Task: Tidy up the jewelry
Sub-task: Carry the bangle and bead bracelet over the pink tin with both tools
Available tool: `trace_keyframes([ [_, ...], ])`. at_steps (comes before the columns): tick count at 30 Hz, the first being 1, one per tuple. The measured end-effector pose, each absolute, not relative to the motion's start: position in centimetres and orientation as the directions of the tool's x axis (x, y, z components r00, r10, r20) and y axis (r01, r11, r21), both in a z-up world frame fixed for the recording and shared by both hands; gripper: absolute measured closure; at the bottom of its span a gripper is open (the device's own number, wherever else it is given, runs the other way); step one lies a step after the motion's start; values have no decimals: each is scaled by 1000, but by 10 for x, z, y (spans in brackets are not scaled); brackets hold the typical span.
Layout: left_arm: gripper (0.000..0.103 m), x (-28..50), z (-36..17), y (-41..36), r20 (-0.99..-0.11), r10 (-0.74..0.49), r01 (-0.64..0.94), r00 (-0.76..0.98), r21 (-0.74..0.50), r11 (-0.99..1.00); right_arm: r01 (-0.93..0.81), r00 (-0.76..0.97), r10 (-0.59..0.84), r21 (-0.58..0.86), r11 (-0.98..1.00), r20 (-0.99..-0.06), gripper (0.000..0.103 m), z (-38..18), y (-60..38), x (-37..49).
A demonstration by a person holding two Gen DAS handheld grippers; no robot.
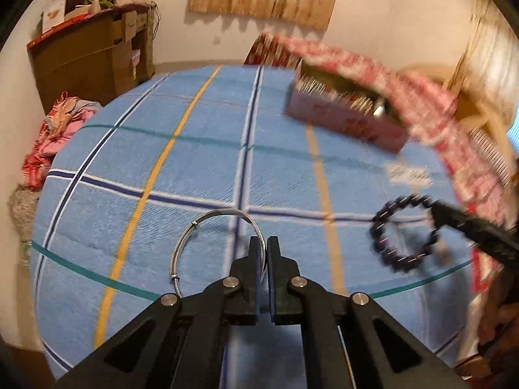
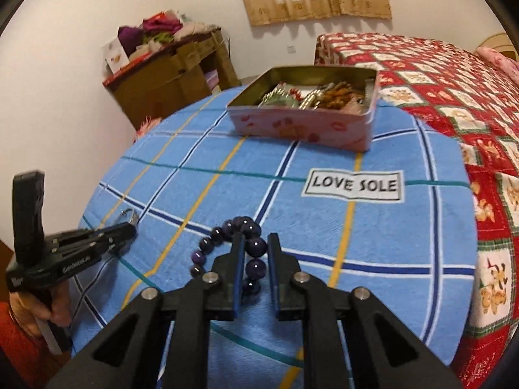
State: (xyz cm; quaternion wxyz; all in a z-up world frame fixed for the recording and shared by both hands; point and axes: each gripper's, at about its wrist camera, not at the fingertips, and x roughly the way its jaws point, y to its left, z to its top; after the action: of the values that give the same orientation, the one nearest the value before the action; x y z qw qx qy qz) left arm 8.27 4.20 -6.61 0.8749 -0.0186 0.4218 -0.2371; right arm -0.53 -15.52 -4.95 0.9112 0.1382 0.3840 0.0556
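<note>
Left wrist view: left gripper w/ jaws pinched narrow on a thin silver wire bangle; the hoop arcs off to the left of the fingers over the blue checked towel; whether it's lifted or resting on the cloth I can't tell. At right, blurred, the right gripper carries a dark purple beaded bracelet hanging from its tip. Pink rectangular tin box sits far right on the towel, smeared by motion.

Right wrist view: right gripper clamped on one side of the bead ring, a bead or two between the pads, the rest looping to the left; jaws narrow, not fully together. The tin lies far ahead, lid off, already holding mixed jewellery. Left gripper shows at the near left w/ the bangle at its tip.

Step, as I judge it: both pieces picked up, transfer to the tin pending. Next calls for carrying each fwd over the tin rim, then opening jaws above the inside; beads may swing, so go steady.
</note>
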Motion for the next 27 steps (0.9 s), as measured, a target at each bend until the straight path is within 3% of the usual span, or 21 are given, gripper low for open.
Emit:
trace_keyframes([
  [9,101,52,-7,34,-525,-576,452,626,-357,817,24,759,242,397,917,-604,87,-25,-184,-17],
  [17,101,54,10,-1,-549,-518,462,657,-250,851,24,811,209,389,921,-546,87,7,-196,-26],
  [27,101,63,24,-29,-549,-496,465,672,-208,860,-6,855,190,358,934,-482,87,44,-203,-32],
])
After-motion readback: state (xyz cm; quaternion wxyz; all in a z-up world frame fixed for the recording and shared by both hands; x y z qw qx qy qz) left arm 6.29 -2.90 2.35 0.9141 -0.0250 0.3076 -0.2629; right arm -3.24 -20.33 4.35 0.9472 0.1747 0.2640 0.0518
